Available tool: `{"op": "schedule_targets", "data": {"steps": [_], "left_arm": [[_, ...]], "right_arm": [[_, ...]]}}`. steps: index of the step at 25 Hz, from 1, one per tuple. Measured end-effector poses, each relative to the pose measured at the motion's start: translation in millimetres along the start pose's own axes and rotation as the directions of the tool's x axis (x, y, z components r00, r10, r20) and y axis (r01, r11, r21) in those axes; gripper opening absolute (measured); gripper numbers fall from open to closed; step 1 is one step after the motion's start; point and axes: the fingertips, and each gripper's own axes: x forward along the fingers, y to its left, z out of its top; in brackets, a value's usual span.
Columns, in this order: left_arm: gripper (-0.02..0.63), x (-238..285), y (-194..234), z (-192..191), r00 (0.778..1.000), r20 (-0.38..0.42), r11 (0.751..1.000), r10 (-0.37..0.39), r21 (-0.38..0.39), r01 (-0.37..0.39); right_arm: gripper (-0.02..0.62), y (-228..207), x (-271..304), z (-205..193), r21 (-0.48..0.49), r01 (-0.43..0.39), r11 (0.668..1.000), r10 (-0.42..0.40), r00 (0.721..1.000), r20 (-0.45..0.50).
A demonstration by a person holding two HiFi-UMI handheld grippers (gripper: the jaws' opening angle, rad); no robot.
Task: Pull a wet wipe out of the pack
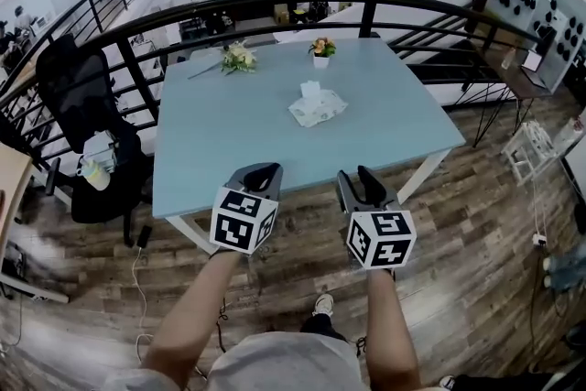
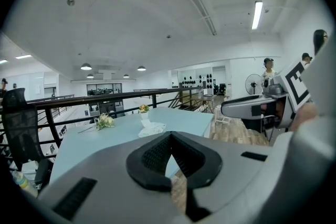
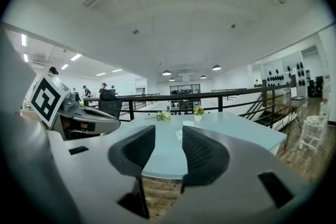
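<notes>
One pale-blue table [image 1: 229,133] by black railing [image 1: 366,16]

The pack of wet wipes [image 1: 318,109] lies near the middle of the surface [image 1: 229,142]. Behind it stands a small flower pot [image 1: 321,49], and a bouquet [image 1: 238,59] lies left of the pot. The left tool [image 1: 261,171] and the right tool [image 1: 364,180] are side by side at the near edge. An office chair [image 1: 82,105] stands left of the surface, and a railing [image 1: 275,0] runs behind it.

Bouquet [image 1: 238,59] lying on table [image 1: 238,137] far-left; flower pot [image 1: 321,48] standing at table far edge; black chair [image 1: 87,114] sitting left of table.
</notes>
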Motion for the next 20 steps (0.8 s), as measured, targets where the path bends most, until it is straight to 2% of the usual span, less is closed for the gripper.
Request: {"op": "schedule_targets", "data": {"steps": [9,13,20], "left_arm": [[-0.006,52.8,2.3,23.1,0.998,-0.012,0.998,0.063,-0.019,-0.063],[-0.006,74.2,0.9,27.7,0.996,-0.023,0.996,0.084,-0.024,-0.084],[-0.006,101.0,5.8,32.0,0.991,-0.041,0.991,0.130,-0.030,-0.131]], "right_arm": [[0.175,-50.4,38.2,9.3,-0.009,-0.066,0.998,0.065,0.998,-0.027],[0.210,-69.0,53.3,11.0,-0.013,-0.097,0.995,0.097,0.995,-0.039],[0.235,-94.6,77.3,13.9,0.001,-0.143,0.990,0.143,0.989,-0.049]]}}
